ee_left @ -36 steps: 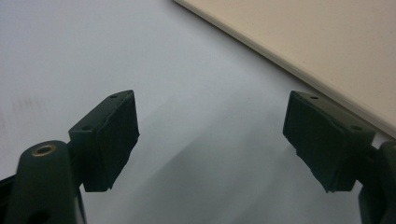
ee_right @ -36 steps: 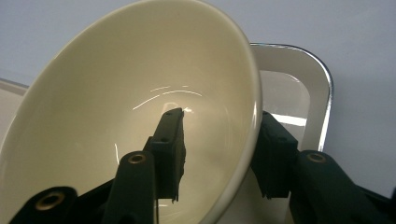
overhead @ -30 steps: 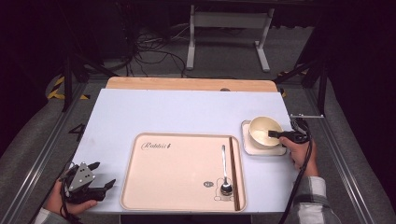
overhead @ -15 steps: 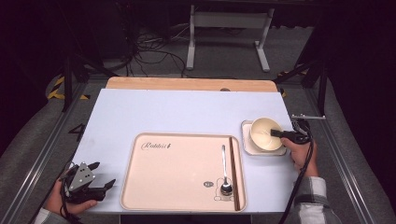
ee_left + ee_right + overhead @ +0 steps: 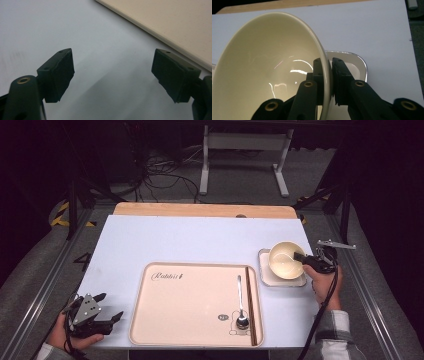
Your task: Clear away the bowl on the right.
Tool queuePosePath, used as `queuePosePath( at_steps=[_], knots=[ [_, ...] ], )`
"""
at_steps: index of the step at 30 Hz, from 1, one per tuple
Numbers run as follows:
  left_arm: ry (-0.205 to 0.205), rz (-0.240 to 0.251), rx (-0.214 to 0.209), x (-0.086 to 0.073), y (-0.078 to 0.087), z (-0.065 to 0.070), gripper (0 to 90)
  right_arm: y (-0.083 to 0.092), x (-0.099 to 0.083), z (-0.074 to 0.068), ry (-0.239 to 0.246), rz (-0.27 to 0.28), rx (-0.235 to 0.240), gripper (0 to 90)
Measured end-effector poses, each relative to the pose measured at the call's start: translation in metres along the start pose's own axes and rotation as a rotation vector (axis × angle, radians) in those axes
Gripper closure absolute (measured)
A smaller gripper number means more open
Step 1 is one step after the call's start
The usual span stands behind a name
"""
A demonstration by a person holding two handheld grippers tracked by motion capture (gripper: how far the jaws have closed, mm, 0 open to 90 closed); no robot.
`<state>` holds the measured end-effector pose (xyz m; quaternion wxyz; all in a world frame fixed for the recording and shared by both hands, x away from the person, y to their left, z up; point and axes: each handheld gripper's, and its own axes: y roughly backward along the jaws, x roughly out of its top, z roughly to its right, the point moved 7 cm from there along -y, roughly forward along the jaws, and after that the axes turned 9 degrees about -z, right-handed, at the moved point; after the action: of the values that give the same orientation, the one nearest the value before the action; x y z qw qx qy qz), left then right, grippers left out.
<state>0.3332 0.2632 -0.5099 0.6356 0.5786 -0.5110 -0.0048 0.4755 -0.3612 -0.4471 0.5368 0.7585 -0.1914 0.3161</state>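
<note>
Bowl [image 5: 285, 260]: cream, glossy inside; sits over the small square dish [image 5: 265, 276], just right of the tray's right edge. In the right gripper view the bowl [image 5: 269, 65] leans, its mouth turned away from the claw's side.
Right claw [image 5: 301, 258]: clamped on the bowl's right-hand rim, one jaw inside the wall, one outside; pads press the rim from both sides in the right gripper view [image 5: 328, 80]. Jaws have just been closing, with the rim between them.
Right hand [image 5: 326, 285]: behind the claw, near the counter's right edge, right of the tray.
Square dish: white, rounded corners, one corner showing past the bowl [image 5: 358, 63]; whether the bowl's foot rests on it I cannot tell.
Tray [image 5: 160, 315]: beige, script lettering at its upper left; lies on the counter [image 5: 175, 240], near its front edge.
Spoon [image 5: 241, 305]: on the tray, near its right edge, bowl end toward the person.
Left claw [image 5: 107, 312]: just left of the tray's front left corner, jaws spread wide, nothing between them; left gripper view [image 5: 112, 75] shows bare counter between the pads.
</note>
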Motion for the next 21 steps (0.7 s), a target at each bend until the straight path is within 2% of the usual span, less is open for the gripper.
queuePosePath(
  at_steps=[9, 16, 21],
  knots=[
    [0.001, 0.004, 0.003, 0.0, 0.001, -0.001, 19.2, 0.013, 0.01, -0.023, 0.042, 0.063, 0.034, 81.8],
    [0.005, 0.006, 0.005, 0.0, 0.001, -0.001, 19.1, 0.018, 0.016, -0.05, 0.095, 0.089, 0.077, 81.7],
    [0.002, 0.004, 0.006, 0.0, 0.001, -0.001, 19.1, 0.017, 0.018, -0.074, 0.14, 0.092, 0.114, 81.7]
  ],
)
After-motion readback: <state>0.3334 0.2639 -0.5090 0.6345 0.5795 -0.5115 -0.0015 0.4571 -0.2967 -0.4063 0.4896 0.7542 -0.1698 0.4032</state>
